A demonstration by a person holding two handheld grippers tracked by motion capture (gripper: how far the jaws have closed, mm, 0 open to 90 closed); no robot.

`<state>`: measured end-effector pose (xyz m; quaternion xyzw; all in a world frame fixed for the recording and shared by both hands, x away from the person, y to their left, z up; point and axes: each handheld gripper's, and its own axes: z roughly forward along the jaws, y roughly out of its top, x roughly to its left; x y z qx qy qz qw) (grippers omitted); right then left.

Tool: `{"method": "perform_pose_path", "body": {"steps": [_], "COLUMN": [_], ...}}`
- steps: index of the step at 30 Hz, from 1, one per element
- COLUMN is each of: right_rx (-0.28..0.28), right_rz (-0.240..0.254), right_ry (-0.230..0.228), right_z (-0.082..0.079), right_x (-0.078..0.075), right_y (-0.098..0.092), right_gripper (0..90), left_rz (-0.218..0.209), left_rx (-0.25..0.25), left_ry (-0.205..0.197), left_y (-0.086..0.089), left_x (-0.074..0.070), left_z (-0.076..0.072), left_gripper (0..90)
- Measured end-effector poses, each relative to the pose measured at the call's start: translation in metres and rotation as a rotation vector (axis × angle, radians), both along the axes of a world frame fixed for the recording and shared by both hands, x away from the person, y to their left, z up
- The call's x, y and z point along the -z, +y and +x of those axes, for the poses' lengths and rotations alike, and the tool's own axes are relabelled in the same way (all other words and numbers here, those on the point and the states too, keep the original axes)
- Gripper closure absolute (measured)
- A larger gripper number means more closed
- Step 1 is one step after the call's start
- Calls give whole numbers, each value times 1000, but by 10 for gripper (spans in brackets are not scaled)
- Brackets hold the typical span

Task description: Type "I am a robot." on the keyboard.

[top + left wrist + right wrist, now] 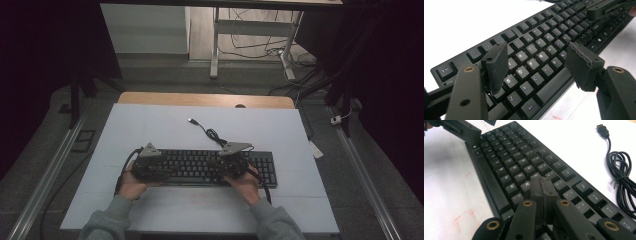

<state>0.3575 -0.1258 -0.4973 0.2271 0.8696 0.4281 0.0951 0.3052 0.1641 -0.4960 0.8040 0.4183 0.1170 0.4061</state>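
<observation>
- Pressing keys looks like the work in hand: the right tongs (pixel 543 192) are closed, pads flat together with nothing between them, their joined tip resting on or just above a key in the right half of the keyboard (pixel 210 167); whether the key is pushed down I cannot tell.
- The left tongs (pixel 537 66) stand open over the left-hand letter keys, gripping nothing.
- Progress is hard to judge; no key looks changed, and the cable (pixel 622 175) lies coiled and unplugged, its plug (pixel 602 129) loose toward the far edge of the surface (pixel 165 125).
- The keyboard sits near the middle of the surface, closer to the near edge, long side parallel to it.
- Keyboard: flat, black, matte plastic, square sculpted caps with pale letters. Pads: dark, rough foam-like blocks. Surface: smooth white sheet with faint red marks.
</observation>
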Motion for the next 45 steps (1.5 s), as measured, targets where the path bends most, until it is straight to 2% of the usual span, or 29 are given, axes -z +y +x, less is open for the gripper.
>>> {"method": "perform_pose_path", "body": {"steps": [8,24,45], "right_rx": [5,32,56], "right_rz": [-20,-39,-79], "right_ry": [10,7,25], "right_z": [5,16,20], "right_x": [7,13,19], "right_y": [12,23,30], "right_gripper": [895,895,896], "left_rz": [6,12,12], "left_rx": [1,6,7], "left_ry": [1,-1,0], "left_y": [0,0,1], "left_x": [1,1,1], "left_z": [0,-1,-1], "left_gripper": [344,339,337]}}
